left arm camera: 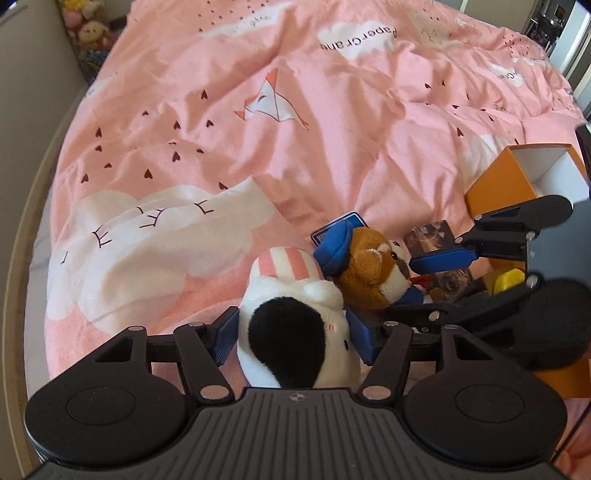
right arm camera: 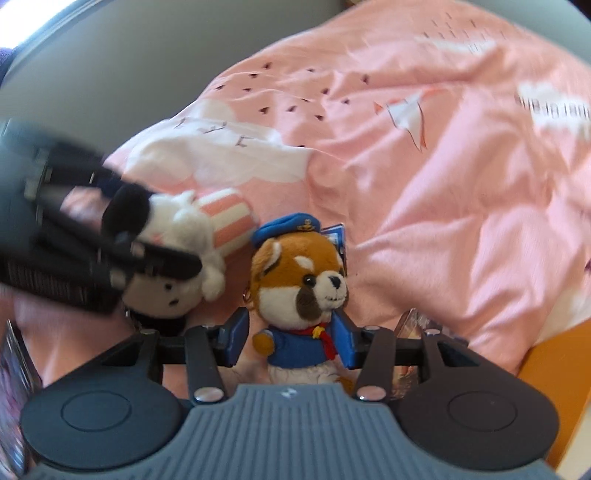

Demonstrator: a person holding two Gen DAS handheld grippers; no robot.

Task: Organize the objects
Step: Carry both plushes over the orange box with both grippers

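My left gripper is shut on a white plush dog with a black ear and a pink-striped cap. It also shows in the right wrist view, with the left gripper blurred around it. My right gripper is shut on a brown plush red panda in a blue sailor cap and suit. The panda also shows in the left wrist view, held by the right gripper. Both toys are just above the pink bedspread.
An open orange box with a white inside stands at the right on the bed. Small cards and a yellow object lie near it. Stuffed toys sit beyond the bed's far left corner.
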